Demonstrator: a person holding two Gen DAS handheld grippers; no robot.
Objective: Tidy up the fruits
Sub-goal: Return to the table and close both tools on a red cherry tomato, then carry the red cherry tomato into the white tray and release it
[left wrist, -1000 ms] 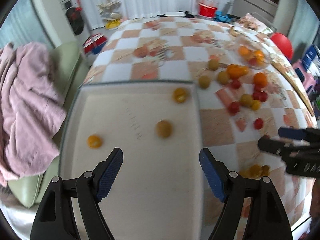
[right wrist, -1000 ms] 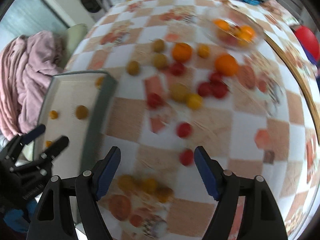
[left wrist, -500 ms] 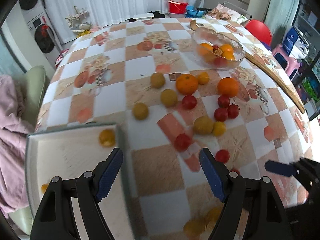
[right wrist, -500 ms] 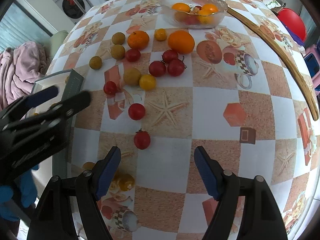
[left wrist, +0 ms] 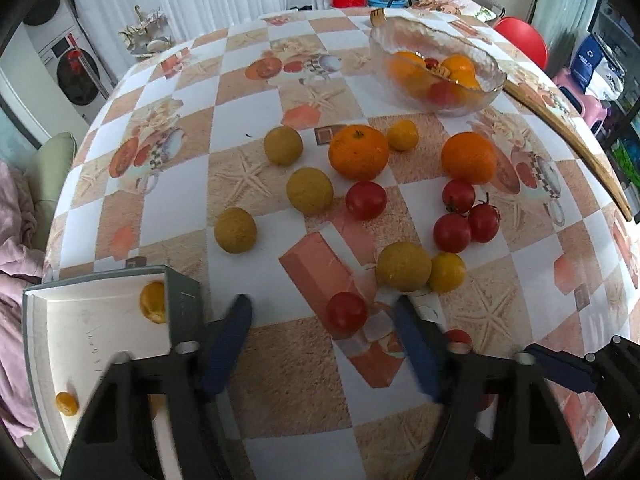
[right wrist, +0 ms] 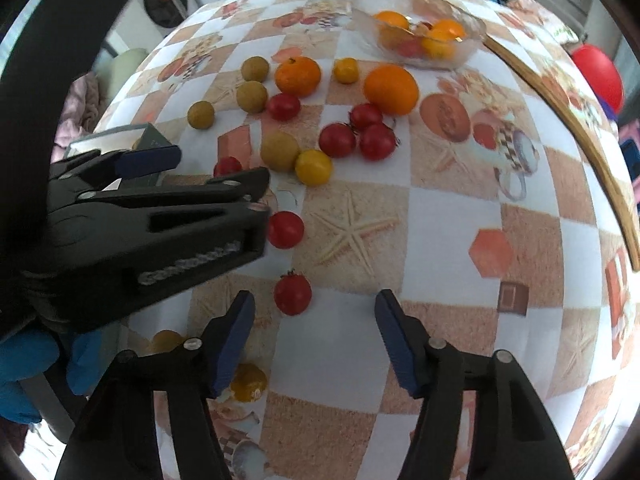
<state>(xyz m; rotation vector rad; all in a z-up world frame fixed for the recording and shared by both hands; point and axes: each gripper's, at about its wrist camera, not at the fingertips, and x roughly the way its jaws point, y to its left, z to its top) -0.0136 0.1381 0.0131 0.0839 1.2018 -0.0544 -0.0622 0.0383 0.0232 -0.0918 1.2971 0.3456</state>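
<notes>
Loose fruit lies on the checked tablecloth: oranges [left wrist: 358, 152], yellow-green round fruits [left wrist: 310, 191] and red tomatoes [left wrist: 365, 200]. My left gripper [left wrist: 324, 312] is open, low over the cloth, with a red tomato [left wrist: 346, 315] between its fingers. It also shows in the right wrist view [right wrist: 200, 172]. My right gripper [right wrist: 314, 306] is open, with a red tomato [right wrist: 292, 293] just inside its left finger. A grey tray [left wrist: 182, 304] at the left holds small orange fruits [left wrist: 153, 301].
A glass bowl [left wrist: 436, 66] with oranges and tomatoes stands at the far right of the table. A wooden edge [left wrist: 576, 152] runs along the table's right side. A pink cloth [left wrist: 16, 264] lies on a green seat at the left.
My left gripper has swung right from above the tray to the loose fruit and come down around a red tomato. My right gripper has moved forward toward the nearest tomato.
</notes>
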